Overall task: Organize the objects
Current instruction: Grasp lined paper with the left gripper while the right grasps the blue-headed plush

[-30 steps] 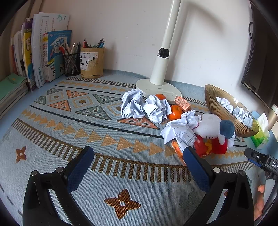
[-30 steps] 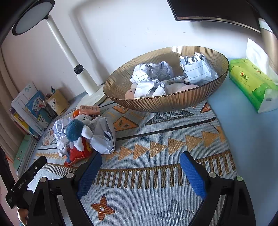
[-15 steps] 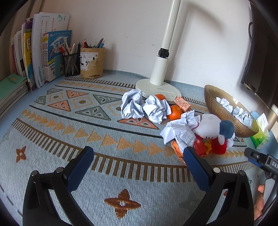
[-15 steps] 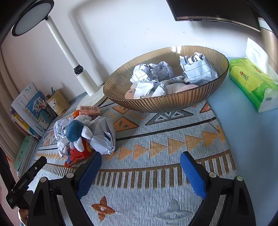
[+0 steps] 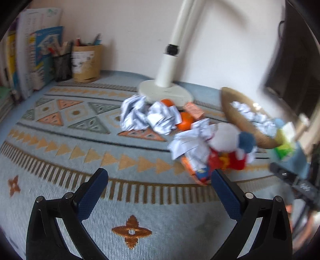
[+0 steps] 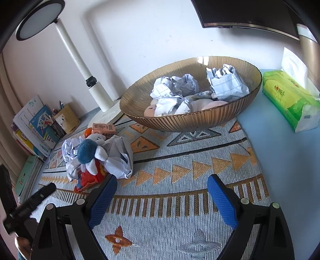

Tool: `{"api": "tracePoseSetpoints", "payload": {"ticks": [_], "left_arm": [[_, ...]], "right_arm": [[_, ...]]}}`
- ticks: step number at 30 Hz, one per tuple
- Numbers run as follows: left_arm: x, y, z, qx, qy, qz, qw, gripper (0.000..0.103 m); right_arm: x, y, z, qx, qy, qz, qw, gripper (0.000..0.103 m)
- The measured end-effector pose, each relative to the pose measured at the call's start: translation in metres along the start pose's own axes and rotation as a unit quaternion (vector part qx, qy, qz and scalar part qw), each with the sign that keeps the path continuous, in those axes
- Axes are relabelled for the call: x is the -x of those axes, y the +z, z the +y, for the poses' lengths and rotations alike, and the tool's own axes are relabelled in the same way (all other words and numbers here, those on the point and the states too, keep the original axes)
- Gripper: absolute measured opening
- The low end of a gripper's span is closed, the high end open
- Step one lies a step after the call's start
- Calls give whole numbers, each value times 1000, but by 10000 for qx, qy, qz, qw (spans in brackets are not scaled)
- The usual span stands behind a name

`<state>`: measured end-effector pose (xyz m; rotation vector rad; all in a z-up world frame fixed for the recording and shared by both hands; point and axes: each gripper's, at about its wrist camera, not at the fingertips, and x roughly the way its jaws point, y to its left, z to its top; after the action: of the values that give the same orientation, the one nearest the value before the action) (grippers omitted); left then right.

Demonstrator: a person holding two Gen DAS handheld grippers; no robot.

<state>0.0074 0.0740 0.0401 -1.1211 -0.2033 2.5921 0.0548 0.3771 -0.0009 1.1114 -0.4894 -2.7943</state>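
A plush toy (image 5: 230,152) in red, white and blue lies on the patterned mat among crumpled paper balls (image 5: 148,118), two oranges (image 5: 185,123) and a small orange box (image 5: 194,110). It also shows in the right wrist view (image 6: 90,160). A ribbed golden bowl (image 6: 200,122) holds several paper balls (image 6: 226,84). My left gripper (image 5: 160,180) is open and empty, just in front of the toy. My right gripper (image 6: 162,188) is open and empty above the mat, in front of the bowl.
A white lamp base (image 5: 166,92) stands behind the pile. Pen holders (image 5: 86,62) and books (image 5: 36,58) line the far left. A green tissue pack (image 6: 288,100) lies right of the bowl. A dark monitor (image 6: 250,14) hangs above it.
My left gripper has begun moving, its view now blurred and shifted slightly toward the toy. The right gripper has barely moved.
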Motion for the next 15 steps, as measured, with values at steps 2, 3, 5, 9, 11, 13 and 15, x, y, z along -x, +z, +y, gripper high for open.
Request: {"api": "tracePoseSetpoints", "payload": {"ticks": [2,3,5,9,11,13,15], "left_arm": [[-7,10,-1,-98,-507,369,9980,102],[-10,14,-1,-99,-687,444,9966,102],[-18,21,-6,-285,-834,480,9949,102],[-47,34,-17,-712,-878,632,9916,101],[-61,39,-15,-577,-1096,735,9896,94],[-71,42,-12,-399,-1315,825,9871,90],[-77,41,-13,-380,-1361,839,9864,86]], "right_arm": [[1,1,8,182,45,44,9998,91],[1,2,13,235,148,129,9995,91],[2,6,20,225,392,257,9986,91],[7,27,56,574,716,270,9954,91],[6,34,74,929,559,222,9939,91],[-2,39,94,1366,391,213,9896,91],[-17,41,110,1673,337,317,9848,88]]}}
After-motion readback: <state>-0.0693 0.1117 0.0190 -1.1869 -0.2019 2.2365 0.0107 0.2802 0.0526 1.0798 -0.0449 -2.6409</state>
